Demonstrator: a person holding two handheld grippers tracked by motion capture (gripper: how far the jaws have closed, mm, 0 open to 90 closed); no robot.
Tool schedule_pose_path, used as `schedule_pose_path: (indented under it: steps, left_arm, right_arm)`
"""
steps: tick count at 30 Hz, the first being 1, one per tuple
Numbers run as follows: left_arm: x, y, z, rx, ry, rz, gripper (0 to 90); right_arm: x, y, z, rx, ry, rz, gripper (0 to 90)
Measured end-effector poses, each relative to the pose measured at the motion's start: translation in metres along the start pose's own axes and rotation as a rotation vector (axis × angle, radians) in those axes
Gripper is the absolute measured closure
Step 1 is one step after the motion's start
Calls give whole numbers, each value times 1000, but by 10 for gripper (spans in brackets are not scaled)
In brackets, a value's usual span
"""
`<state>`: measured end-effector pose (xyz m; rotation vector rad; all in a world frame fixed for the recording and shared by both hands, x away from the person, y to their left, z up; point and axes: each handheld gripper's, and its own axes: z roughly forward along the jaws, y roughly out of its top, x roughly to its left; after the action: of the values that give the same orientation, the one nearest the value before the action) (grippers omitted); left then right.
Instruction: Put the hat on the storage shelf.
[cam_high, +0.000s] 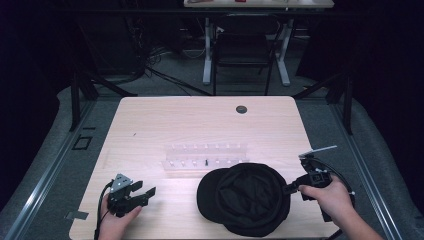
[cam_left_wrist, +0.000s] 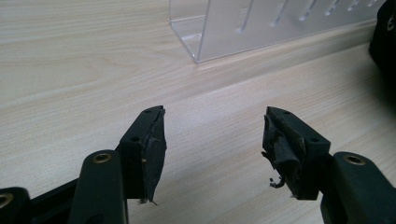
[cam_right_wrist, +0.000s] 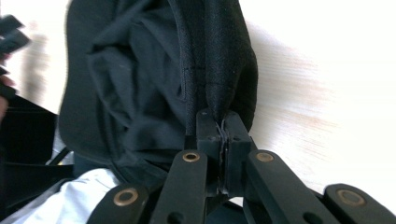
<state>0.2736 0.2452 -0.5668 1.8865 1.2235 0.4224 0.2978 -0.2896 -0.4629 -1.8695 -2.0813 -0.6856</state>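
Black cap pinched at its rim by the right tongs

Cap (cam_high: 245, 197) fabric is lying crumpled and inside-up on the near part of the pale wood counter (cam_high: 150, 125), just in front of a clear plastic rack (cam_high: 205, 156). Its brim is hard to make out against the dark cloth. The right tongs (cam_right_wrist: 223, 126) are clamping the cap's thick edge, jaws closed on the seam. The left tongs (cam_left_wrist: 212, 140) are hanging spread apart over bare counter, grasping nothing, well left of the cap.
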Motion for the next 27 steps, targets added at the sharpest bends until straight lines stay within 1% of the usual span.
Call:
schedule_pose_path:
  steps: [1, 2, 4, 5, 6, 9, 10, 11, 12, 13, 14, 15, 16, 21, 23, 27]
  left_arm:
    - [0, 0, 0, 0, 0, 0, 394]
    - [0, 0, 0, -1, 1, 0, 395]
    - [0, 0, 0, 1, 0, 1, 395]
    - [0, 0, 0, 1, 0, 1, 395]
    - [0, 0, 0, -2, 2, 0, 395]
    - [0, 0, 0, 1, 0, 0, 395]
    - [0, 0, 0, 2, 0, 1, 395]
    - [0, 0, 0, 2, 0, 1, 395]
    - [0, 0, 0, 2, 0, 1, 395]
    - [0, 0, 0, 1, 1, 1, 395]
    - [0, 0, 1, -1, 2, 1, 395]
    - [0, 0, 1, -1, 2, 1, 395]
    - [0, 0, 0, -2, 2, 1, 395]
    - [0, 0, 1, -1, 3, 2, 395]
    - [0, 0, 1, -2, 2, 1, 395]
    - [0, 0, 0, 0, 1, 1, 395]
  right_arm:
    - [0, 1, -3, 19, 8, -20, 884]
    - [3, 1, -3, -5, 8, 1, 884]
    - [5, 3, -6, 10, 17, -16, 884]
    - [7, 2, -6, -7, 27, -4, 884]
    - [9, 3, -7, -12, 29, -2, 884]
    - [11, 5, -10, 3, 41, -15, 884]
    - [14, 5, -11, -18, 52, 2, 885]
    - [14, 5, -11, -18, 52, 2, 885]
    - [16, 6, -14, -21, 68, 2, 885]
    - [16, 7, -15, -9, 74, -8, 885]
    - [18, 7, -16, -24, 78, 1, 885]
    - [20, 8, -17, -28, 86, -1, 885]
    - [21, 8, -19, -29, 99, -13, 885]
    - [27, 11, -28, -55, 168, -21, 886]
    - [29, 11, -30, -64, 173, -23, 885]
    - [33, 12, -35, -75, 204, -30, 886]
